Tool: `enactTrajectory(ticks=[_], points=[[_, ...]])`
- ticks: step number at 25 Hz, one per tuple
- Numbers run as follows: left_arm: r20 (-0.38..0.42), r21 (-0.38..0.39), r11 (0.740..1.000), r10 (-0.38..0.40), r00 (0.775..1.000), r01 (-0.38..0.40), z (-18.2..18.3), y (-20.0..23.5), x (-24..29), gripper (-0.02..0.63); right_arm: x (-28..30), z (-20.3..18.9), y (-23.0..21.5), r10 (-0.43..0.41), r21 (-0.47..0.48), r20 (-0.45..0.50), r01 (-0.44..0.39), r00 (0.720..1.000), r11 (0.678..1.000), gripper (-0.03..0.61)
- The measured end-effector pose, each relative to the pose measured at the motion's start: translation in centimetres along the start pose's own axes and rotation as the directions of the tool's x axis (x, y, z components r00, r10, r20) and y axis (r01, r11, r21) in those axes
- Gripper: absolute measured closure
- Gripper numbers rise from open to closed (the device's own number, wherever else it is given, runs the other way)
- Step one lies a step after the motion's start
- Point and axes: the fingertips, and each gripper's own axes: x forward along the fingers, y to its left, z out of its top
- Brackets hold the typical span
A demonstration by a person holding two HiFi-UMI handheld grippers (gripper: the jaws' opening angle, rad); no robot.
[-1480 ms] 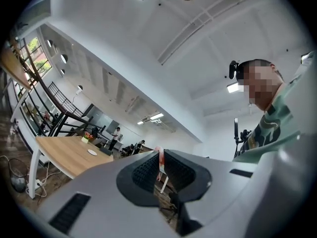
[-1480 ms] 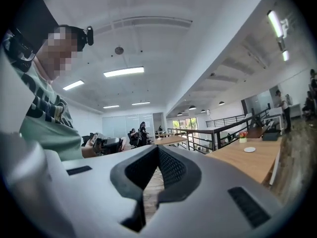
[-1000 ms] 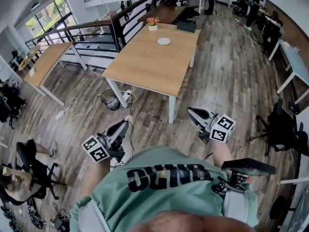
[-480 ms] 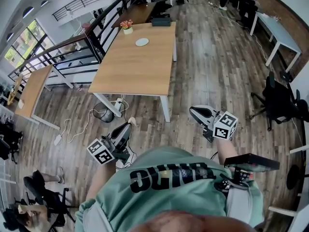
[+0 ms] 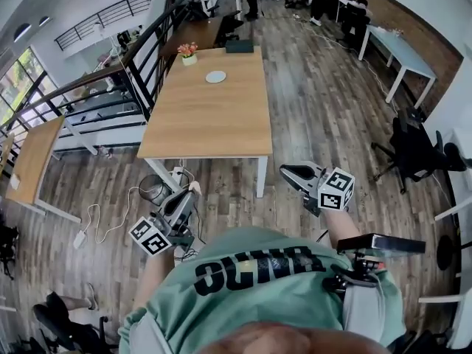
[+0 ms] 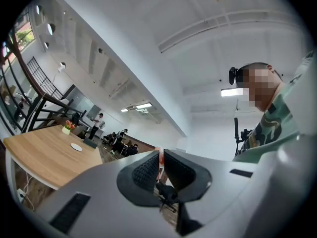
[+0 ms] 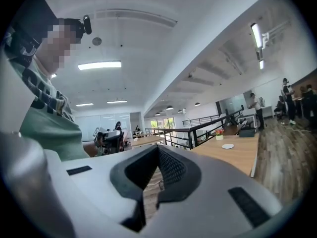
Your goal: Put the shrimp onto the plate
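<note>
Table (image 5: 206,124) with plate (image 5: 215,76) has swung to 12 o'clock; left claw (image 5: 189,193) grasping shrimp (image 6: 159,157), right claw (image 5: 289,172) clenched, empty; delivery likely nears.

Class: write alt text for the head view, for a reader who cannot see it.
From above, a person in a green shirt holds a gripper in each hand, the left gripper pinching a shrimp, the right gripper empty. Ahead stands a wooden table bearing a plate.

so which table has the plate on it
The wooden table straight ahead, the nearest one: a white plate sits near its far end, by the flower pot. No plate can be made out on the other tables.
</note>
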Motion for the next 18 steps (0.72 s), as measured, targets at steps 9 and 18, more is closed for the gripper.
enactTrajectory(ticks=[9, 18], points=[[0.08, 0.023, 0.998, 0.054, 0.995, -0.056, 6.7, 6.4, -10.0, 0.583, 13.8, 3.8, 6.2, 0.102, -0.115, -0.043, -0.107, 0.994, 0.988, 0.571], [0.128, 0.013, 0.996, 0.085, 0.988, -0.087, 8.6, 10.1, -15.0, 0.583, 19.8, 4.1, 7.2, 0.107, -0.111, -0.072, -0.115, 0.992, 0.987, 0.571]])
